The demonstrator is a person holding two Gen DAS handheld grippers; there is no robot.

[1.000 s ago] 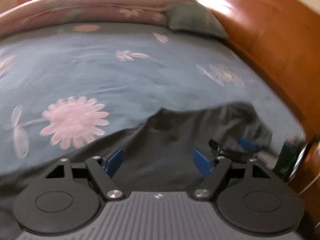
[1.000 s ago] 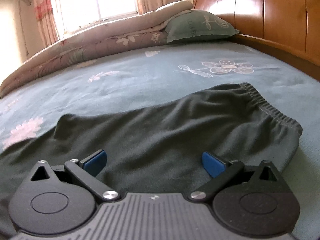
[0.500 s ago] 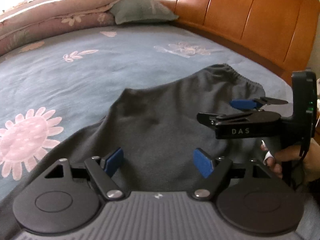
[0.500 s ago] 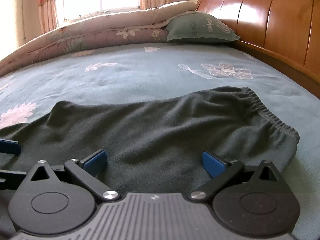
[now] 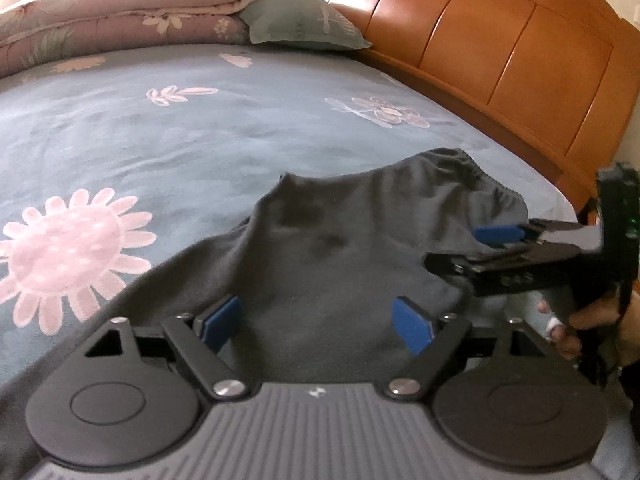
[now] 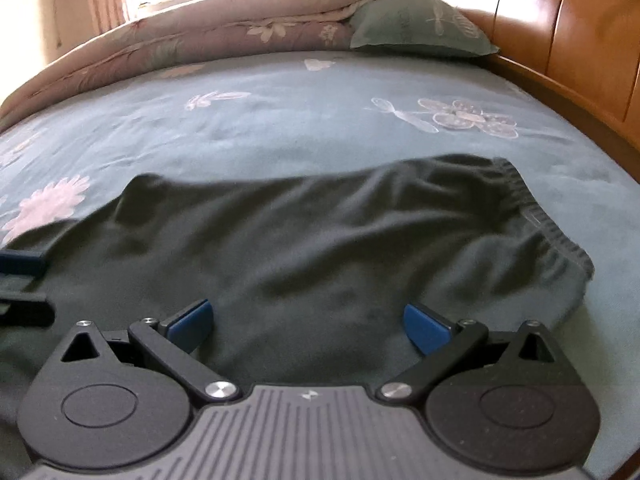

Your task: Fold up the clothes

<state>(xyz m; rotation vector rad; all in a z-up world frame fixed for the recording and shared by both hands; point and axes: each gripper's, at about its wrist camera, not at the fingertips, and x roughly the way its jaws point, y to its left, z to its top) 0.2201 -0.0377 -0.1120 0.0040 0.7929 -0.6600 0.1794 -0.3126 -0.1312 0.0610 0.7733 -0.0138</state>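
Dark grey trousers [image 5: 340, 248] lie spread on the blue flowered sheet [image 5: 180, 132], the elastic waistband [image 6: 552, 236] toward the headboard. My left gripper [image 5: 318, 322] hovers low over the cloth, its jaws opening; fabric lies below the gap and the blue pads [image 5: 222, 320] are not pressing on it. My right gripper [image 6: 308, 322] stands open over the trousers near the waistband, nothing pinched. In the left wrist view the right gripper [image 5: 468, 248] reaches in from the right. The left gripper's tip [image 6: 20, 268] shows at the right wrist view's left edge.
A folded pink quilt [image 6: 224, 36] and a green pillow [image 6: 416, 28] lie at the far end of the bed. The wooden headboard [image 5: 500, 60] runs along the right. A person's hand [image 5: 560, 328] grips the right tool's handle.
The left gripper sank toward the trousers and swung toward the headboard side, bringing the right gripper into its view. Its jaws widened slightly. The cloth near the waistband looks more wrinkled.
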